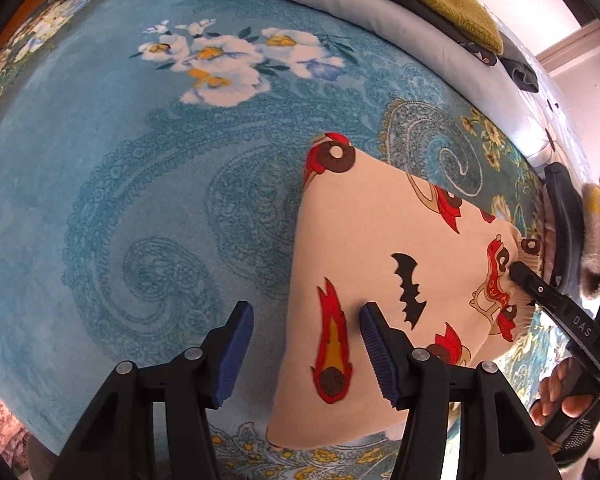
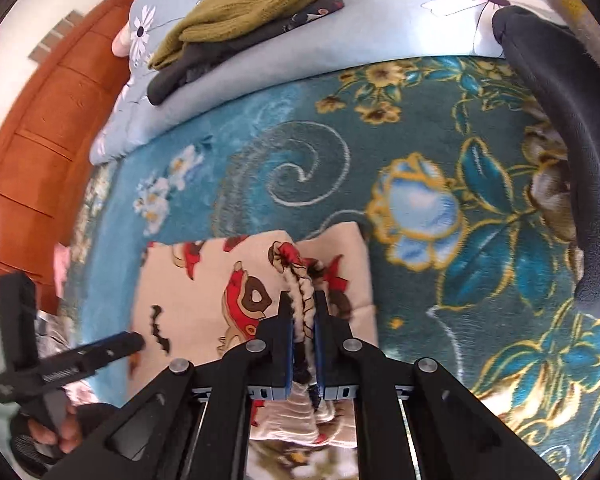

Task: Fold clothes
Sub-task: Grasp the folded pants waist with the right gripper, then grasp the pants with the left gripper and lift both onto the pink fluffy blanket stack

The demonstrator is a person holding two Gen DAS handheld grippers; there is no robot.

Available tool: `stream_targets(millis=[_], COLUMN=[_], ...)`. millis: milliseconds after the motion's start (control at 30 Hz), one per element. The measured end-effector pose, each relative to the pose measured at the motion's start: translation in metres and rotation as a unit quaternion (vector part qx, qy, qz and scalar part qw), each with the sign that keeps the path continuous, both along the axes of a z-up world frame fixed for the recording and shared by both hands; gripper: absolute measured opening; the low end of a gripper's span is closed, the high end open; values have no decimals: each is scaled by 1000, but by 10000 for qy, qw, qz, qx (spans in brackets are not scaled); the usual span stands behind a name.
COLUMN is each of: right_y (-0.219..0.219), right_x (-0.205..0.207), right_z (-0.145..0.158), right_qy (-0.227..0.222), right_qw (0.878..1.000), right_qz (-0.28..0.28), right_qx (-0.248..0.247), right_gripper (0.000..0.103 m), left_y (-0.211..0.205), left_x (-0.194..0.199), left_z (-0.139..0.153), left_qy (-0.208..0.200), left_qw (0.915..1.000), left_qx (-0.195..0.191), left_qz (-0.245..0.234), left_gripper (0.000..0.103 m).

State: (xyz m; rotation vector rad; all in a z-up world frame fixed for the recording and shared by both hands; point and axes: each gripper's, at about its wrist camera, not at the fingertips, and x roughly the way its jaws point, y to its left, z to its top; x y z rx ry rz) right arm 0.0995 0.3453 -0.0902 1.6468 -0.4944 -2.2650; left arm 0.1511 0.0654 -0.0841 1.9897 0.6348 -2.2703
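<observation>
Two grippers are in my hands over a bed. My left gripper (image 1: pixel 306 354) hangs with its blue-padded fingers spread wide and nothing between them; one finger sits above the teal floral blanket (image 1: pixel 140 208), the other above the cream printed garment (image 1: pixel 380 248). That garment (patterned with red flames, a black bat and cartoon figures) lies folded into a rough rectangle on the blanket, toward my right side in the left wrist view. My right gripper (image 2: pixel 302 304) is clamped on a bunched, ribbed edge of the same garment (image 2: pixel 204 280), with the cloth squeezed between its two pads and gathered into pleats beneath them. In the right wrist view my left gripper (image 2: pixel 100 350) appears at the lower left, above the garment's near edge. Beyond the blanket, a pale blue quilt (image 2: pixel 340 32) carries an olive knitted garment (image 2: pixel 252 4) lying on dark grey clothing (image 2: pixel 204 60). An orange wooden cabinet (image 2: pixel 44 152) stands at the left.
</observation>
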Motion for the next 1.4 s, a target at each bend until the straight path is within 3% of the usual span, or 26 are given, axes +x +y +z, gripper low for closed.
stream_targets(millis=[200, 233, 333, 533, 833, 933, 967, 1000, 1133, 1300, 1400], right_y=[14, 13, 11, 24, 26, 18, 15, 13, 12, 14, 15], right_x=[0, -1, 2, 9, 14, 11, 10, 10, 11, 12, 12], right_z=[2, 0, -3, -19, -32, -32, -31, -30, -23, -1, 19], right_qy=[1, -46, -64, -276, -549, -547, -541, -536, -463, -270, -90], right_qw=[9998, 9998, 9997, 9992, 9952, 9956, 9959, 9963, 9968, 9967, 9972], right_qz=[-220, -179, -74, -299, -609, -521, -489, -476, -466, -368, -263], right_qx=[33, 41, 216, 23, -530, -551, -530, -473, -466, -666, -698], right_gripper=[11, 16, 46, 58, 58, 51, 37, 34, 22, 19, 18], left_y=[0, 1, 3, 3, 1, 5, 7, 10, 19, 34, 44], left_x=[-9, -10, -16, -25, -30, -31, -31, -31, -31, -30, -21], left_z=[-7, -8, -13, -29, -40, -38, -37, -35, -28, -11, 4], left_qy=[-90, -92, -166, -373, -507, -433, -402, -366, -190, 155, 492], left_qw=[9999, 10000, 9998, 9993, 9982, 9983, 9985, 9986, 9988, 9971, 9962], left_qx=[52, 32, -9, 73, 316, 377, 345, 308, 128, -121, 168], left_qz=[41, 21, -54, -54, -41, -111, -170, -228, -443, -738, -696], left_gripper=[65, 65, 65, 65, 64, 62, 57, 57, 31, 16, 15])
